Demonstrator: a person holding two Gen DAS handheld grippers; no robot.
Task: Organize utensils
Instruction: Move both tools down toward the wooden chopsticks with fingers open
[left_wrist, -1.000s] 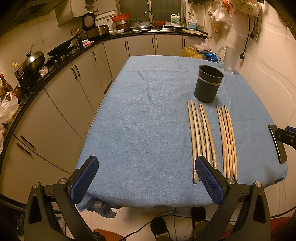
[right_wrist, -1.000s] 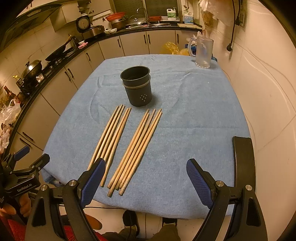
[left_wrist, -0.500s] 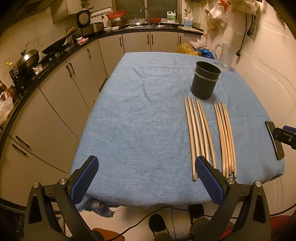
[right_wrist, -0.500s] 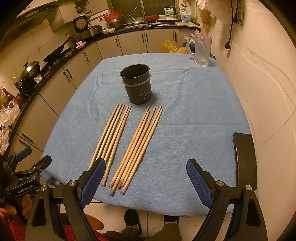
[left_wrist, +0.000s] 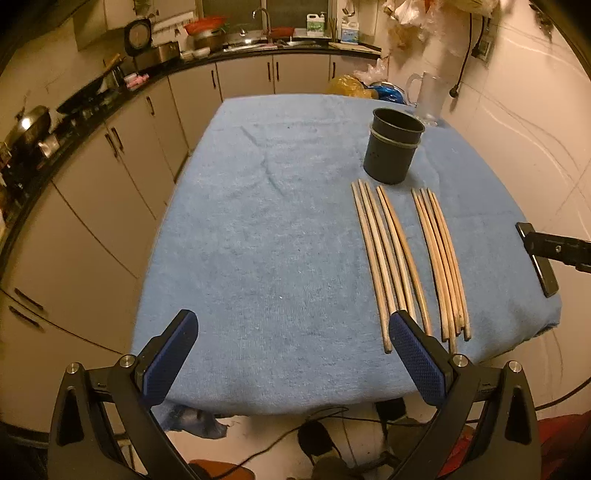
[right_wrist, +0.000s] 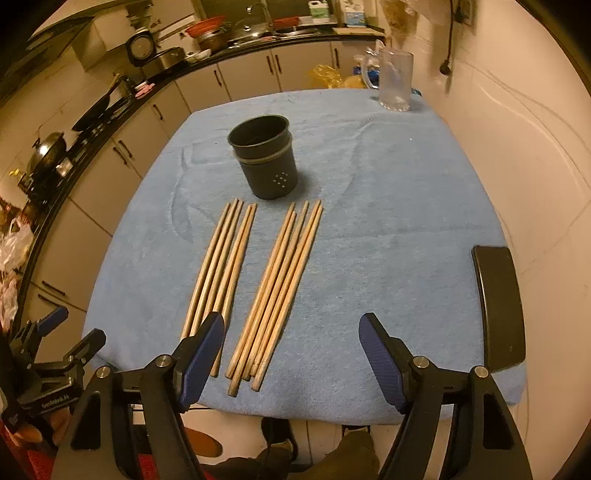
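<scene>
Two bundles of wooden chopsticks lie side by side on the blue cloth: a left bundle (right_wrist: 221, 266) (left_wrist: 388, 258) and a right bundle (right_wrist: 280, 288) (left_wrist: 441, 258). A dark cylindrical utensil holder (right_wrist: 266, 162) (left_wrist: 393, 149) stands upright just beyond their far tips. My left gripper (left_wrist: 291, 354) is open and empty above the table's near edge, left of the chopsticks. My right gripper (right_wrist: 291, 358) is open and empty, its fingers straddling the near ends of the right bundle from above.
A black phone (right_wrist: 498, 306) lies at the cloth's right edge. A glass mug (right_wrist: 393, 81) stands at the far right corner. The kitchen counter with pans (right_wrist: 51, 155) runs along the left. A wall (right_wrist: 517, 147) is close on the right.
Both grippers have moved forward toward the table, so the chopsticks and holder appear closer. The right gripper's fingers now reach the near ends of the chopsticks. Nothing on the table has moved.
</scene>
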